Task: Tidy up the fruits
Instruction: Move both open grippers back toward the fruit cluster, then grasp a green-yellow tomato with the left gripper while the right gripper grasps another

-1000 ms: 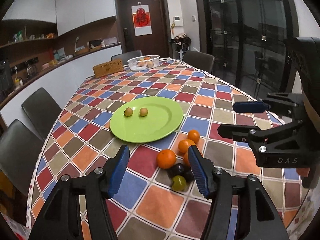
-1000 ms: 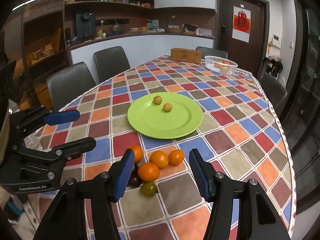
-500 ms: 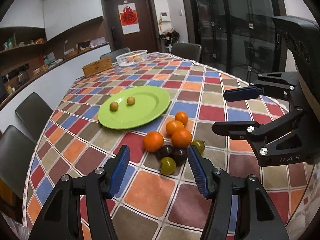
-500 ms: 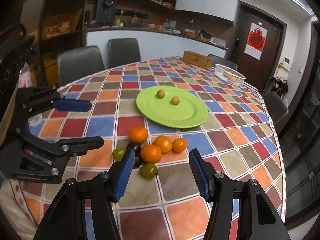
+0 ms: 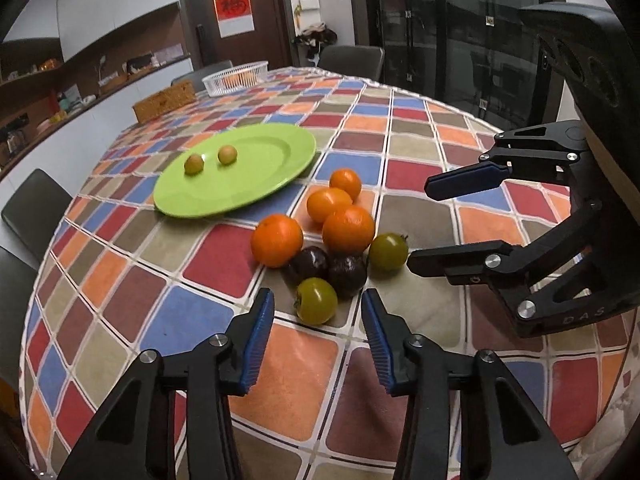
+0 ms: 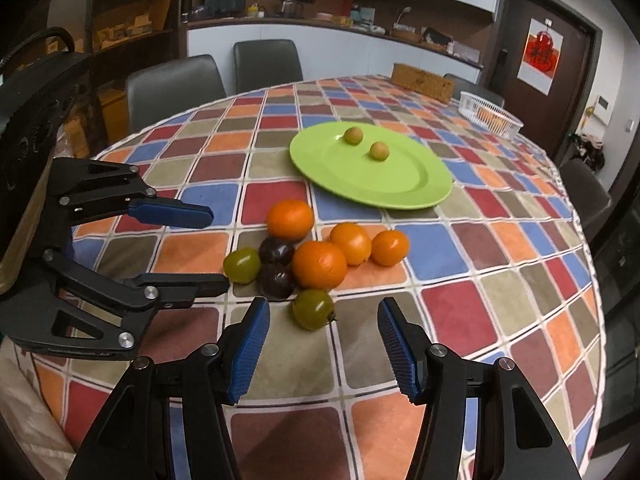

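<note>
A pile of fruit lies on the checkered tablecloth: several oranges [image 5: 348, 228] [image 6: 319, 264], two dark purple fruits [image 5: 347, 274] [image 6: 276, 280] and two green fruits [image 5: 316, 300] [image 6: 313, 309]. A green plate [image 5: 256, 184] [image 6: 400, 184] beyond the pile holds two small yellow-brown fruits [image 5: 227, 155] [image 6: 379, 151]. My left gripper [image 5: 318, 338] is open and empty, just short of the near green fruit. My right gripper [image 6: 322, 342] is open and empty, just short of a green fruit. Each gripper shows in the other's view, left [image 6: 208, 246] and right [image 5: 418, 224].
A white basket [image 5: 236, 76] [image 6: 490, 114] with fruit and a woven box [image 5: 164, 100] [image 6: 422, 82] stand at the table's far end. Grey chairs [image 6: 176, 84] ring the table. A counter with shelves runs along the wall.
Both grippers have moved closer to the fruit pile and lower over the table. Both stay open and empty. The fruit has not moved.
</note>
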Available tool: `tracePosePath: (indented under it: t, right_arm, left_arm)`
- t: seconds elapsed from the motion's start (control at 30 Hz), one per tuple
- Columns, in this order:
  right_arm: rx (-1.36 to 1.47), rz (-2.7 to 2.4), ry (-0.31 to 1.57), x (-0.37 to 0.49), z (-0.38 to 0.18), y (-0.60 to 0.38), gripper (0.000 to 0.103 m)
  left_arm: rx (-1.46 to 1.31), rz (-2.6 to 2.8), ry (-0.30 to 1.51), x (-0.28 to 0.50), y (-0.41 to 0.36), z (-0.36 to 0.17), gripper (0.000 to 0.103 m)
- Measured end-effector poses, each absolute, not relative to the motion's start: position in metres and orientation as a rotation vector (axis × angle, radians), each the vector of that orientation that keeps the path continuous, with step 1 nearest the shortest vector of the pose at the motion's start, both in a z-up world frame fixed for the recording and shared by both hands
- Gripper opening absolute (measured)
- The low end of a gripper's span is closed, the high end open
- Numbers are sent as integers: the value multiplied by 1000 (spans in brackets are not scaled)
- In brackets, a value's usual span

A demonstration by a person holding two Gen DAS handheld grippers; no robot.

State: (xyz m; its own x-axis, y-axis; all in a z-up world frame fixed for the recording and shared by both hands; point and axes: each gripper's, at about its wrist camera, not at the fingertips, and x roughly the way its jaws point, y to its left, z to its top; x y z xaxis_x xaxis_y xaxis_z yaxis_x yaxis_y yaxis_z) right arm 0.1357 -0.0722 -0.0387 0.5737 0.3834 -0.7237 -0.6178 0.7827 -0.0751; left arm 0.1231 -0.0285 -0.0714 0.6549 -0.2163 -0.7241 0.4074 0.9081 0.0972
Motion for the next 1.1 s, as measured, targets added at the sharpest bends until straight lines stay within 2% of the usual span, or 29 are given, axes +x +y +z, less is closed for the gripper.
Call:
tracePosePath:
  t: [0.1,0.27,0.43,0.53,0.7,0.77,0.93,1.1]
  right_arm:
    - [-341,614,775,140,-46,-70,57]
    - [-332,632,815,149,-58,-66,49]
    - [-300,642,839,157,-64,-66,47]
    - [-277,648,859,162,-68,-66,43]
    - [-248,654,873,165,-71,-67,42]
    - [-244,659,881,166,-72,-66,35]
    - [-230,661,891,169,-73,-67,29]
    - [-213,654,879,165,-66,-68,29]
  left_arm:
    - [260,-361,798,127,-27,-78,41]
    - [253,-364,817,136,-26,-86,38]
    - [226,-359,844,143,-23,-90,37]
    - [211,-363,857,147,-22,-92,35]
    - [189,-372,870,150,-22,-95,30]
    - [179,-373,876,150,-21,-95,28]
    - [160,-366,879,149,-20,-94,27]
    - [140,-359,863,144,-19,-87,27]
